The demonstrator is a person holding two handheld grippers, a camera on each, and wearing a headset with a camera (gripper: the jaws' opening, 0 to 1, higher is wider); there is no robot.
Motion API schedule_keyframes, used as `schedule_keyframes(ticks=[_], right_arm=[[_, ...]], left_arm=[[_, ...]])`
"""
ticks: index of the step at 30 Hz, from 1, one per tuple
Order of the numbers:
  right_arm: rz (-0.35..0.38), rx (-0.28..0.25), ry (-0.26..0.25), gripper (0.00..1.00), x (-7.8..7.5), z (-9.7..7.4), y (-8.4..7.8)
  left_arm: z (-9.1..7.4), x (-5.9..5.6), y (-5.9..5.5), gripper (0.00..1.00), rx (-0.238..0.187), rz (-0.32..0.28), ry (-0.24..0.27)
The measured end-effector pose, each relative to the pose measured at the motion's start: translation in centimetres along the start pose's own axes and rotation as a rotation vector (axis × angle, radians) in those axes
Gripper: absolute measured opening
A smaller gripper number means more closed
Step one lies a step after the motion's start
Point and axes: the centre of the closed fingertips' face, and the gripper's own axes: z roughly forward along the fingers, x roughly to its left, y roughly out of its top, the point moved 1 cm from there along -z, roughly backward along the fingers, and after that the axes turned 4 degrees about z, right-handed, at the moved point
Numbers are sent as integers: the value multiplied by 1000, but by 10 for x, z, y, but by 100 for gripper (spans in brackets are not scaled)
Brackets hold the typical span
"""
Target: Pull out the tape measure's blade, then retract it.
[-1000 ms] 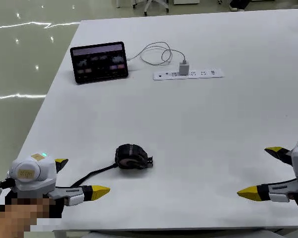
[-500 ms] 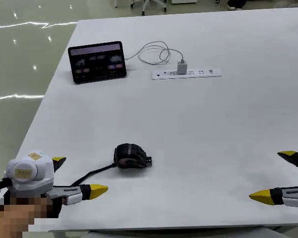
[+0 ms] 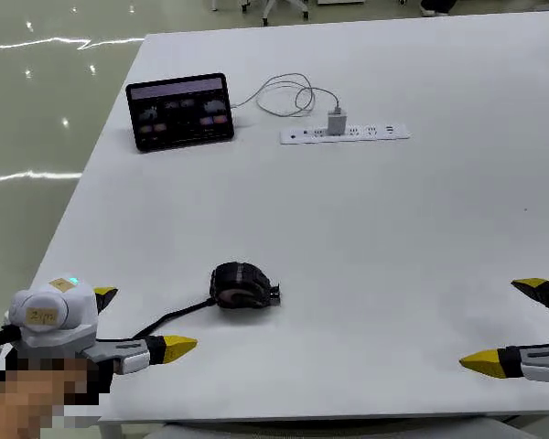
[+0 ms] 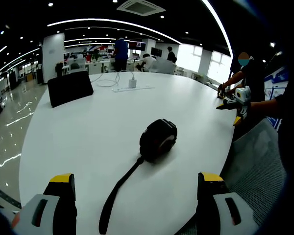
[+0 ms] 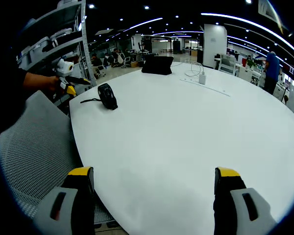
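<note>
Tape measure (image 3: 243,286) btwn L gripper (image 3: 148,319), R gripper (image 3: 501,323), both spread; tablet (image 3: 180,112), pwr strip (image 3: 345,133) behind.

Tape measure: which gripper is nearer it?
The left gripper: the tape measure lies just ahead of its jaws, while the right gripper sits far off.

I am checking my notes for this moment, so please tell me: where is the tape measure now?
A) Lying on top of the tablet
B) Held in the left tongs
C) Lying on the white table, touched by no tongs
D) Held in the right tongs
C: the tape measure lies on the table, while the left tongs and the right tongs are both open and apart from it.
</note>
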Motion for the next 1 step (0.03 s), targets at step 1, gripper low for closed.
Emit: schedule_keyframes(ticks=[1], right_arm=[[0, 1, 0, 98, 0, 0, 0]], left_arm=[[0, -1, 0, 100, 1, -2, -4]])
